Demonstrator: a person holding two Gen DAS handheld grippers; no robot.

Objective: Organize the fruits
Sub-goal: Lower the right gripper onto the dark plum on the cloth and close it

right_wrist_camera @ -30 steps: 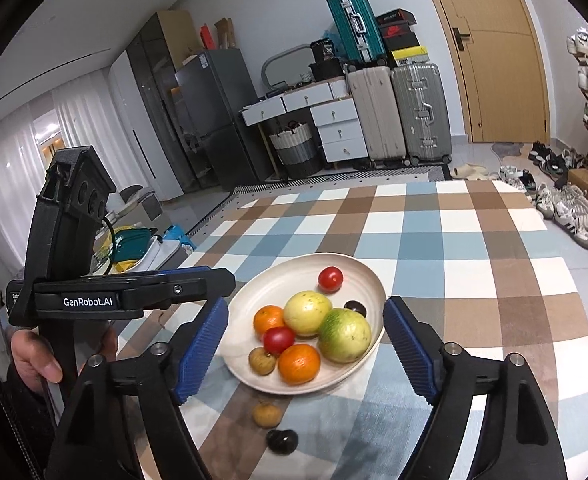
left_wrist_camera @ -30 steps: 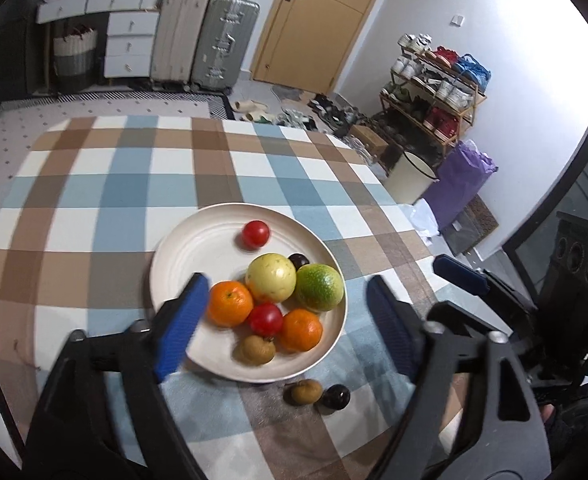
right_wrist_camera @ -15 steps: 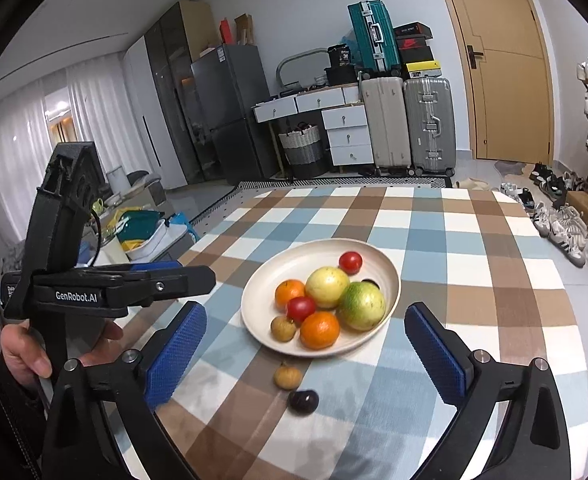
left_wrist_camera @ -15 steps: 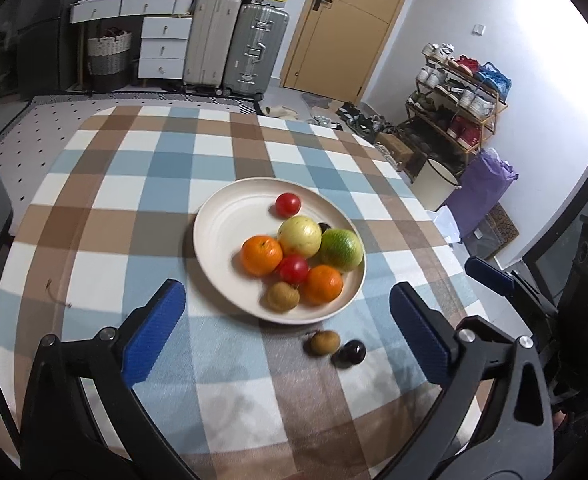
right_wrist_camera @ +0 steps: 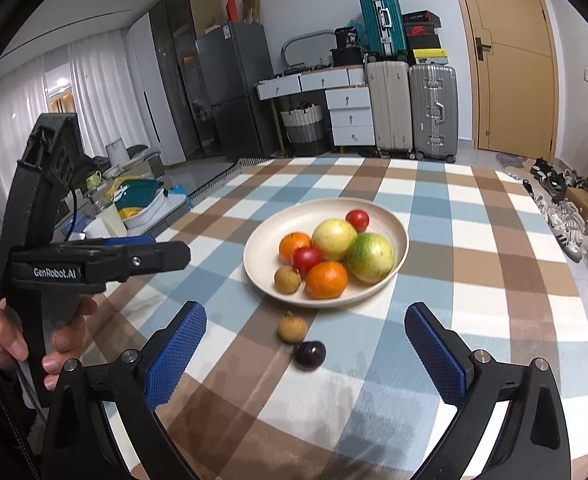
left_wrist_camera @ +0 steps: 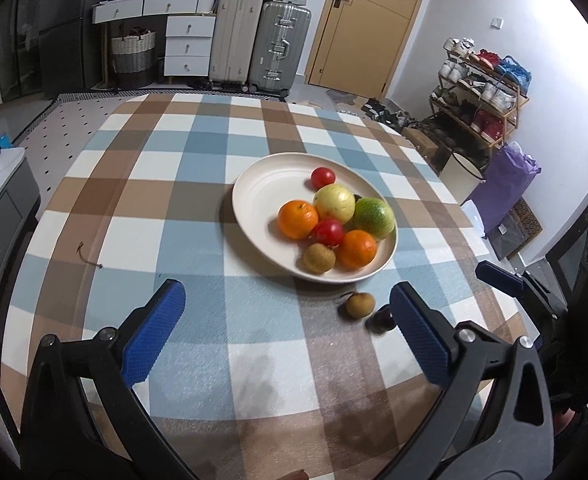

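Fruits [right_wrist_camera: 336, 254] in plate [right_wrist_camera: 398, 226] (two outside)

Left gripper [left_wrist_camera: 286, 328] and right gripper [right_wrist_camera: 306, 344]: jaws wide, empty.

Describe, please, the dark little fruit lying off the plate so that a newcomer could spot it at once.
Start at the cream plate of fruit on the checked tablecloth. Just in front of its near rim two small fruits lie on the cloth: a tan one and, beside it, the dark fruit. It is the only near-black, glossy one on the bare cloth.

Black tongs [right_wrist_camera: 305, 354], blue textured pads [right_wrist_camera: 176, 354]
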